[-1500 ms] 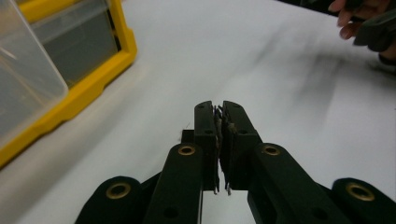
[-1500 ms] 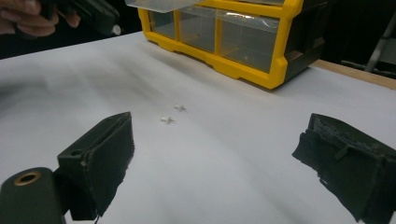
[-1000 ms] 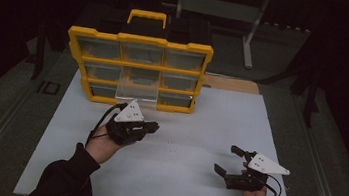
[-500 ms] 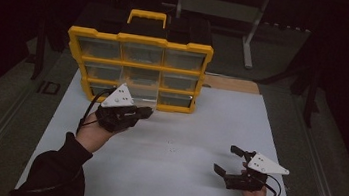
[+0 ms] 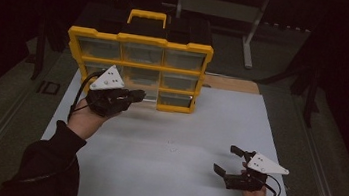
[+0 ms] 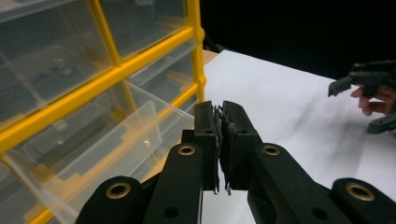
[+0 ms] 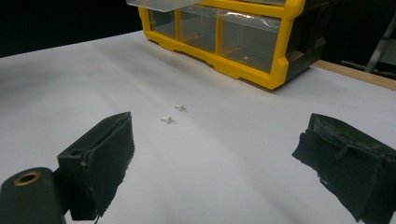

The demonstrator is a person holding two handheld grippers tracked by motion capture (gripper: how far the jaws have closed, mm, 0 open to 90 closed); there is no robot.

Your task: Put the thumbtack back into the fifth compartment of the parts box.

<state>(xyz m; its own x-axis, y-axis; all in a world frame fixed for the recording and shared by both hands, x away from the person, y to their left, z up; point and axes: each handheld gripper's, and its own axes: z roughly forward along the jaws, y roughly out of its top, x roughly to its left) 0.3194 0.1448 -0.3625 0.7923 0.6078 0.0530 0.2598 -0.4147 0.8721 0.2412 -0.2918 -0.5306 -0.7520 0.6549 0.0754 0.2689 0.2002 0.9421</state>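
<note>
Left gripper (image 5: pixel 135 94), jaws pinched shut on nothing, hovers right at the yellow organizer (image 5: pixel 142 38), by its pulled-out clear drawer (image 6: pixel 100 140); two small white screws (image 7: pixel 172 114) lie in front of the organizer, not yet stowed; right gripper (image 5: pixel 228 160) waits wide open, empty, well off

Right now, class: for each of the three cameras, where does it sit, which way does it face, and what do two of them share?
High view: above the person's side, looking forward and down on the white table; shows both forearms, the left gripper and right gripper.
Left gripper view: rides the left gripper, fingers shut, facing the yellow drawer organizer and its pulled-out clear drawer.
Right gripper view: rides the right gripper, fingers open, facing two small white pieces on the table.
Shared: both gripper views show the organizer.
</note>
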